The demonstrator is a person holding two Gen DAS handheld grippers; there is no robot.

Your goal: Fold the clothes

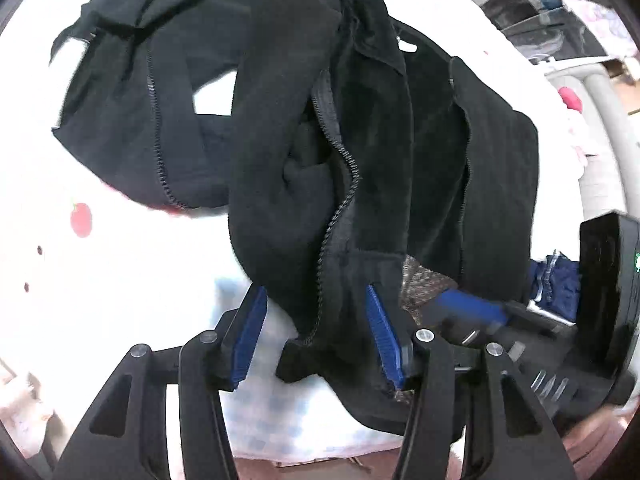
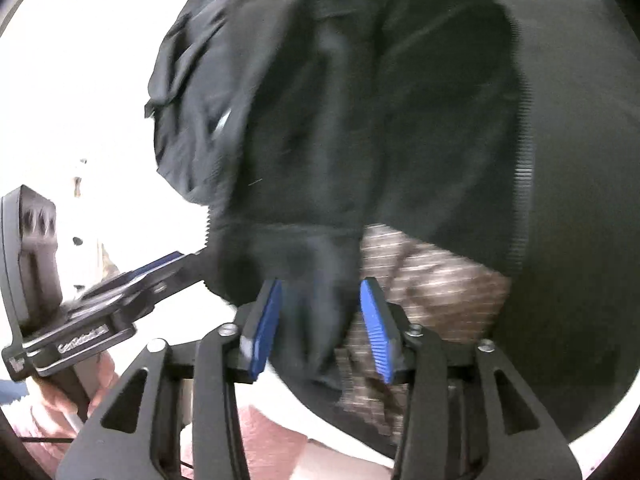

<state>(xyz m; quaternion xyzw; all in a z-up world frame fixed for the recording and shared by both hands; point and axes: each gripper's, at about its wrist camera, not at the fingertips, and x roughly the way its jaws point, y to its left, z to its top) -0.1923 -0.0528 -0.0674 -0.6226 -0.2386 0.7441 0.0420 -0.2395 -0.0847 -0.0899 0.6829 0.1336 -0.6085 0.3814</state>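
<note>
A black fleece zip jacket (image 1: 360, 140) lies crumpled on a white sheet (image 1: 120, 280), its zipper (image 1: 344, 184) running down the middle. My left gripper (image 1: 315, 300) stands open over the jacket's lower hem; fabric hangs between the blue pads (image 1: 248, 340), with a gap at the left pad. In the right wrist view, which is blurred, the jacket (image 2: 360, 120) fills the frame. My right gripper (image 2: 320, 284) is open, and a loose bunch of the hem hangs between its pads (image 2: 376, 332). The two grippers are close together, side by side.
A brown patterned cloth (image 2: 432, 280) lies under the jacket's hem. The sheet carries red fruit prints (image 1: 81, 220). Blue cloth (image 1: 556, 280) shows at the right, shelving (image 1: 540, 12) at the far right. A pink sleeve (image 2: 272, 440) sits near the bottom.
</note>
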